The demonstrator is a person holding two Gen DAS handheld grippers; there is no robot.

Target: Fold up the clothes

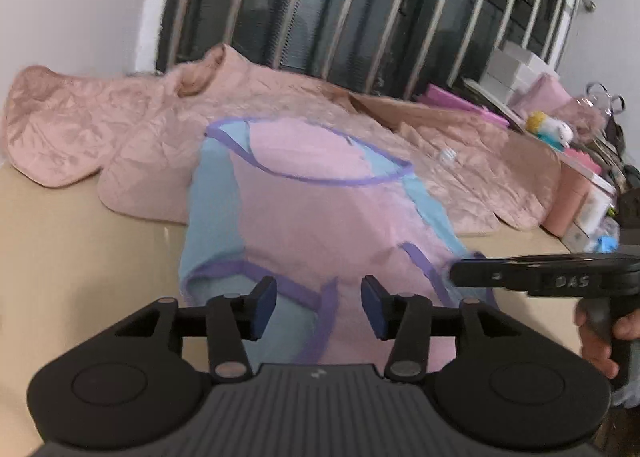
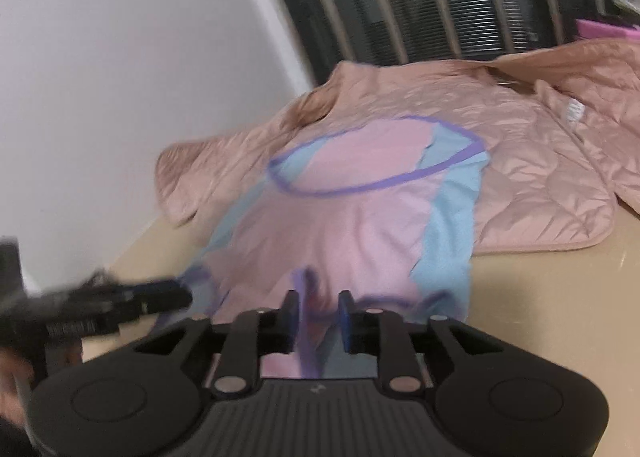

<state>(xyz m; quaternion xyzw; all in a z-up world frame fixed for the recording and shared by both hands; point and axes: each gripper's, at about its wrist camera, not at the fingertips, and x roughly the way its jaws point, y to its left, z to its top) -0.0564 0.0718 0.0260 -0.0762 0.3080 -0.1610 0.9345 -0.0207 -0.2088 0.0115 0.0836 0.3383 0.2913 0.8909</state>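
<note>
— Where's the pink and blue garment [image 1: 320, 217]?

— Spread on the tan table [image 1: 80, 241], just ahead of both jaws, its top over a pink quilted jacket [image 1: 132, 129].

— Left gripper [image 1: 319, 307]?

— Jaws wide apart, holding nothing.

— Right gripper [image 2: 319, 319]?

— Jaws part-open, purple-trimmed hem between them — no grip visible.

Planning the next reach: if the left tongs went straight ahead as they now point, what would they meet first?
Most likely the pink and blue top, lying right ahead of the open left tongs; the quilted pink jacket lies behind it. Depth is unclear through the fisheye.
</note>
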